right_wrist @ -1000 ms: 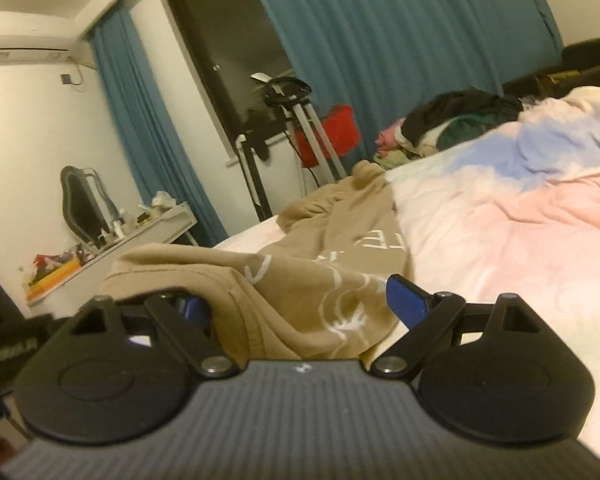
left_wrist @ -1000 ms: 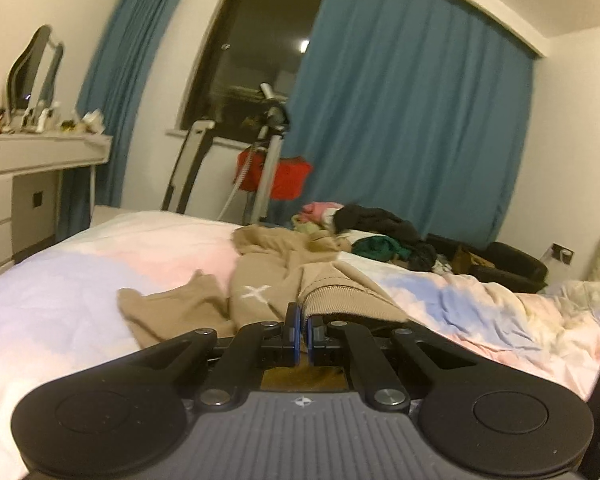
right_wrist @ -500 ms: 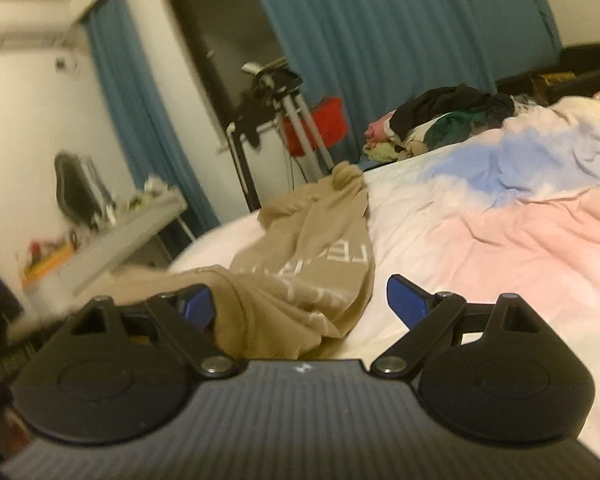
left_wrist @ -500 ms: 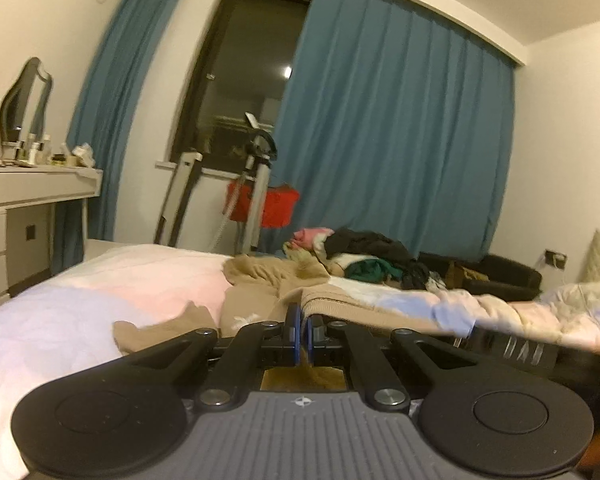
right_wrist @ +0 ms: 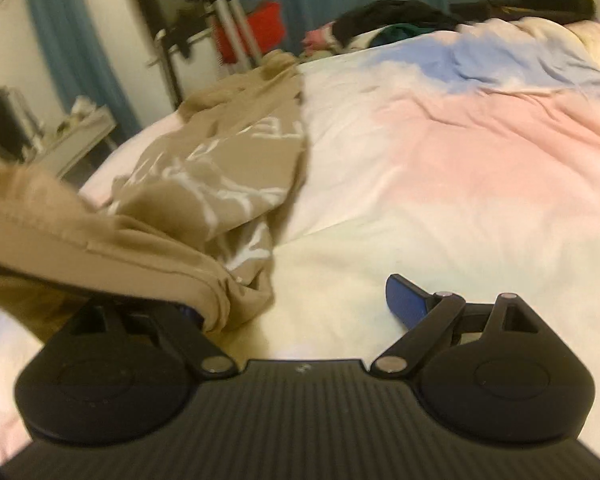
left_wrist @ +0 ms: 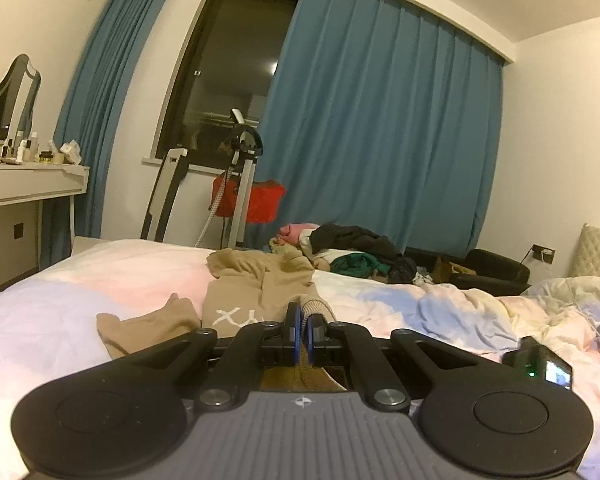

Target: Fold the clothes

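A tan sweatshirt with white print [left_wrist: 256, 292] lies spread on the bed [left_wrist: 68, 300], running toward the far edge. My left gripper [left_wrist: 302, 330] is shut on the sweatshirt's ribbed hem and holds it just above the bedding. In the right wrist view the same sweatshirt [right_wrist: 220, 160] lies at the left, and a raised fold [right_wrist: 80, 236] drapes over my left finger. My right gripper [right_wrist: 296, 304] is open, with its blue right pad [right_wrist: 404, 304] bare over the white bedding.
A pile of dark, green and pink clothes [left_wrist: 352, 252] sits at the bed's far side. A tripod [left_wrist: 240, 184] and red bag [left_wrist: 260, 200] stand by the window. A white dresser [left_wrist: 24, 200] is at the left. Another device [left_wrist: 544, 368] lies at the right.
The right gripper has tilted down toward the bed and moved closer to the sweatshirt. The left gripper stays shut on the hem and has lowered a little.
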`<action>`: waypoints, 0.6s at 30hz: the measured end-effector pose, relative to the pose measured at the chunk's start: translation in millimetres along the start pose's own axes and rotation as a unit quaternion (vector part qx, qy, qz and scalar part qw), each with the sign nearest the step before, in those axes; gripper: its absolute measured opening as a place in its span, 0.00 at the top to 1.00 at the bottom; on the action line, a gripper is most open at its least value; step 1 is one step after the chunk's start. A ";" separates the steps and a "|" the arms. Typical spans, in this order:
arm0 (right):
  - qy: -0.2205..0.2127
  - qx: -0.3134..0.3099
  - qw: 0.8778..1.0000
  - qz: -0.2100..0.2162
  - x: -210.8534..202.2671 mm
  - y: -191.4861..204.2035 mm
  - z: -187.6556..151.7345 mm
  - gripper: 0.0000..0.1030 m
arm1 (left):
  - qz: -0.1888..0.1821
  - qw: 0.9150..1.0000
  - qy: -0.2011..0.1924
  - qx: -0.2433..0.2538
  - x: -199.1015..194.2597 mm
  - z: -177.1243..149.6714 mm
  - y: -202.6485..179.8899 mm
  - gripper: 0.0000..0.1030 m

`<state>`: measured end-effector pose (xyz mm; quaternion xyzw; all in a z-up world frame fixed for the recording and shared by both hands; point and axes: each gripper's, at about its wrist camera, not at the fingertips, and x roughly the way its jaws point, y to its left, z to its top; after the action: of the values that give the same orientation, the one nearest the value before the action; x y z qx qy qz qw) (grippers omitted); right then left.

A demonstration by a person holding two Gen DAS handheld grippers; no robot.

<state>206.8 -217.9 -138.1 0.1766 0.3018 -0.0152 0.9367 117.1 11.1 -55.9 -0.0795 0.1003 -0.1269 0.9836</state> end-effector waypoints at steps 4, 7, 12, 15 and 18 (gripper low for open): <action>-0.099 -0.016 0.993 -0.057 -42.2 -0.5 23.8 0.13 | -0.018 1.000 -0.019 -0.006 -3.7 6.6 -1.2 0.97; -0.185 -0.059 0.977 -0.087 -93.5 11.2 46.5 0.13 | -0.044 0.998 -0.042 -0.007 -15.6 18.2 -5.1 0.97; -0.297 -0.165 0.935 -0.102 -166.1 28.8 68.1 0.13 | -0.083 0.993 -0.080 -0.028 -47.1 36.1 -0.9 0.97; -0.242 -0.199 0.945 -0.096 -163.6 23.5 68.1 0.13 | -0.086 0.992 -0.077 -0.041 -56.3 39.0 3.3 0.97; -0.096 -0.171 0.977 -0.088 -123.2 -1.9 63.0 0.13 | -0.072 0.995 -0.057 -0.040 -52.8 36.9 4.7 0.97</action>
<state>141.2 -250.7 -20.8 -0.0158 0.2232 -0.0625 0.9726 76.2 34.5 -11.7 -0.1323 0.0435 -0.1882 0.9722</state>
